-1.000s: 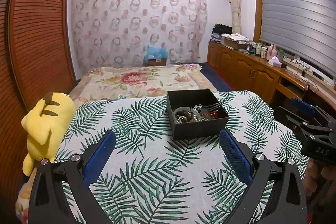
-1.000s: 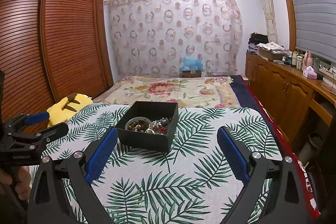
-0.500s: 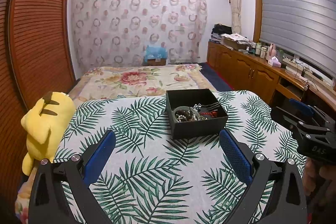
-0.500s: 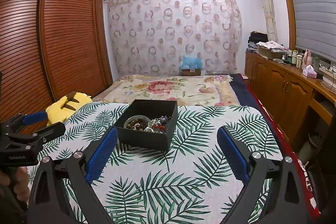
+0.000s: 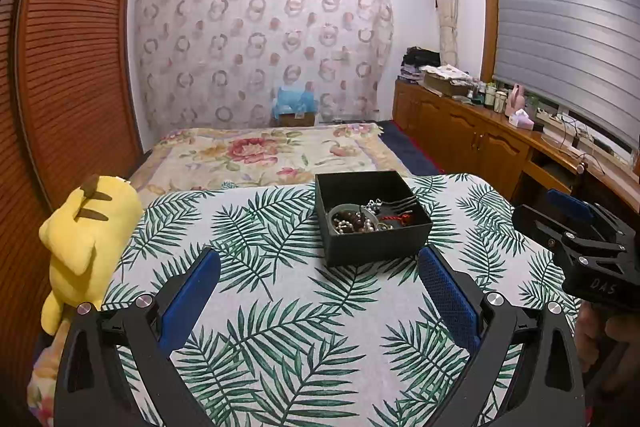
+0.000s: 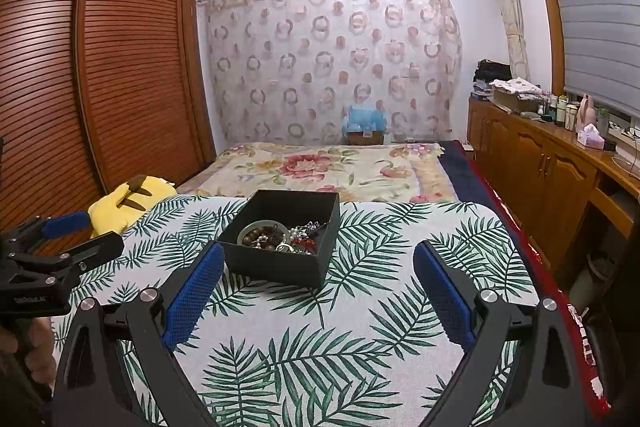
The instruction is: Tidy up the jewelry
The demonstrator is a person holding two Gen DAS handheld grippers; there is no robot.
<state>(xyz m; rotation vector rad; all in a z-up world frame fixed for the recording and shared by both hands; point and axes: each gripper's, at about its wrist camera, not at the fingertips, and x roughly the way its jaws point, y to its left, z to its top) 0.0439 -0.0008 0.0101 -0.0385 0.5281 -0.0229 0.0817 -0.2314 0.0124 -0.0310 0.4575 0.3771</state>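
Note:
A black open box (image 5: 376,247) (image 6: 276,267) stands on a table covered with a palm-leaf cloth (image 5: 280,327) (image 6: 360,327). Inside lies a tangle of jewelry (image 5: 366,221) (image 6: 282,239): brown and silver bead strands, a pale bangle, a red cord. My left gripper (image 5: 318,267) is open, hovering just short of the box's near wall with nothing between its blue pads. My right gripper (image 6: 316,267) is open too, the box ahead of it and a little left. Each gripper also shows at the edge of the other's view.
A yellow plush toy (image 5: 86,231) (image 6: 128,201) leans off the table's left edge. Beyond the table lies a bed with a floral cover (image 5: 272,155). Wooden cabinets (image 6: 552,171) run along the right wall, a slatted wardrobe (image 6: 100,67) along the left.
Both grippers have eased slightly toward the box, which sits a touch lower and nearer in each view. Both stay open.

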